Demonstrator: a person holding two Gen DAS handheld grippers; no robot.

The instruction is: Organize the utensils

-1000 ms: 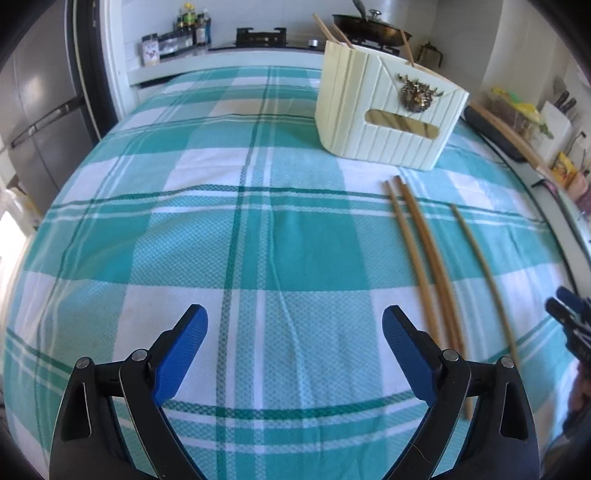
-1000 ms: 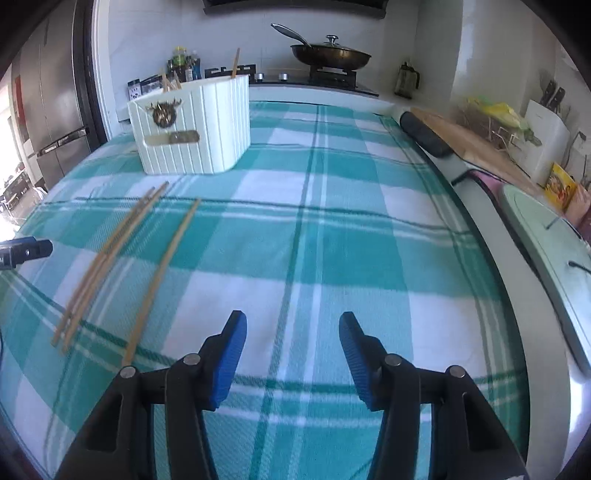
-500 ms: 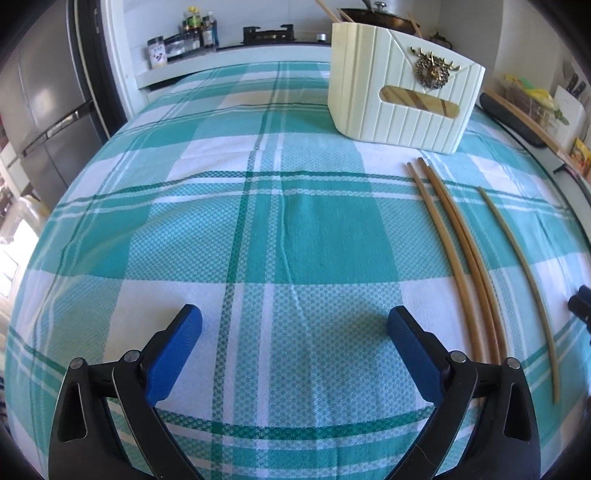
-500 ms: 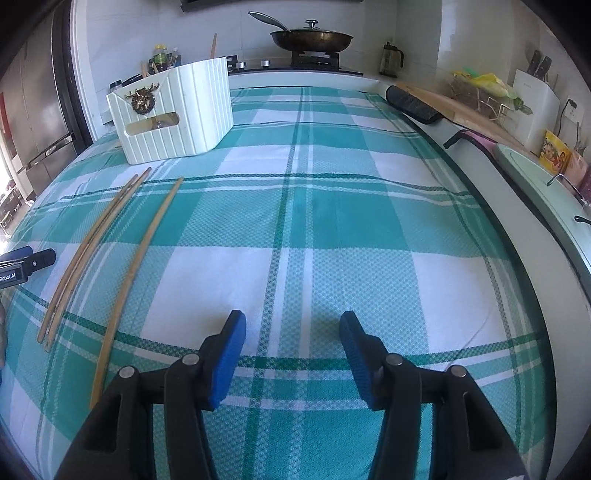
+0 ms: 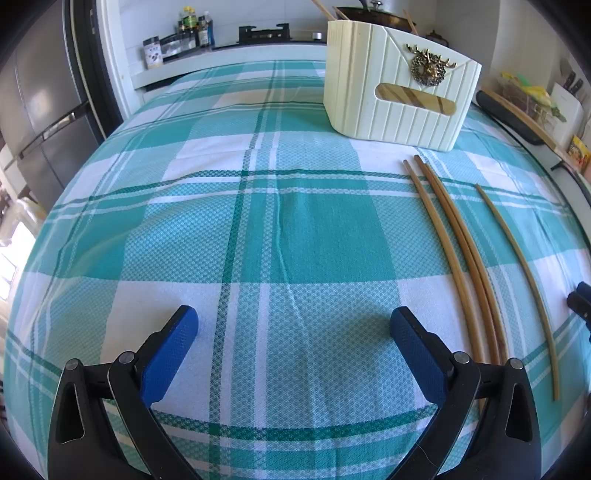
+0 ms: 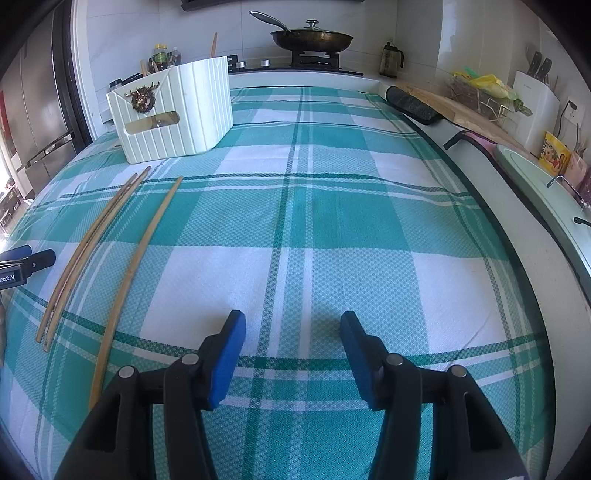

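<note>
The left hand-held gripper (image 5: 293, 325) hovers low over the tabletop (image 5: 258, 229) with its blue pads spread wide and nothing between them; the right hand-held gripper (image 6: 291, 332) hangs at a similar height, jaws parted less widely and likewise empty. A teal and white checked cloth (image 6: 332, 221) covers the tabletop, and behind it a kitchen counter carries a lidded frying pan (image 6: 312, 38) on a stove, spice bottles (image 5: 192, 26) and a knife block (image 6: 535, 99). Four wooden chopsticks (image 5: 454, 251) lie on the cloth, three bunched close and one a little apart, just right of the left gripper's right finger and well left of the right gripper. Beyond their far tips stands a cream ribbed utensil holder (image 5: 399, 96) with more sticks poking from its top.
</note>
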